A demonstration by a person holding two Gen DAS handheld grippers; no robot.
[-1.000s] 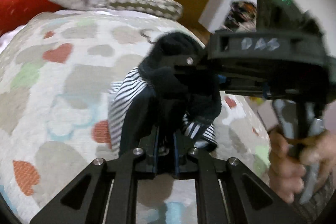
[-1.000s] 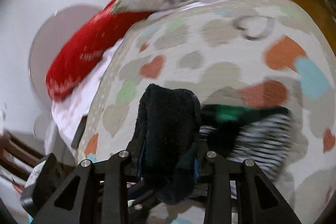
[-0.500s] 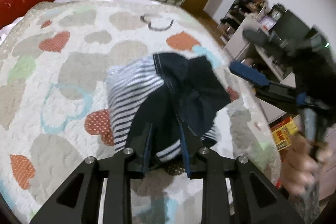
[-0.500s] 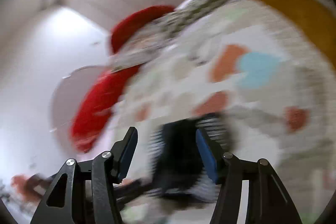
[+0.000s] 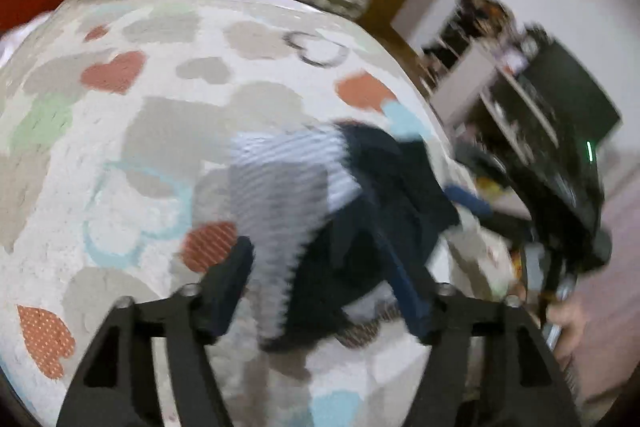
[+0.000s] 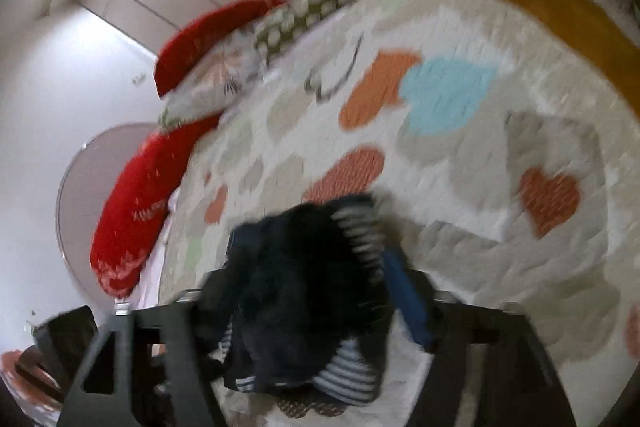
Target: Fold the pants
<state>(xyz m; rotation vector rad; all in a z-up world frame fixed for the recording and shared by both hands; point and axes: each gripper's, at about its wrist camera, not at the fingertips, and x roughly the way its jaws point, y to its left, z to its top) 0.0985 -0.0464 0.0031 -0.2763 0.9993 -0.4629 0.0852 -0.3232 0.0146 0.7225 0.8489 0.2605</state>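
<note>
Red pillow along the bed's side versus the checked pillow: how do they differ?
The red pillow is mostly red; the checked pillow is olive with pale patches. The red pillow lies along the bed's side, the checked pillow at its far end. Both sit at the quilt's edge, apart from the pants.

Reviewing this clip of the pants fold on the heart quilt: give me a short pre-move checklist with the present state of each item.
1. Left gripper open: ok, fingers spread either side of the pants.
2. Right gripper open: ok, fingers apart with cloth between them.
3. Pants resting on the quilt: ok, bunched in a dark and striped heap.
4. Fold neat and flat: not ok, heap looks rumpled.
5. Grippers apart from each other: ok, right one sits off to the side in the left wrist view.
6. Edges aligned: cannot tell, motion blur.
</note>
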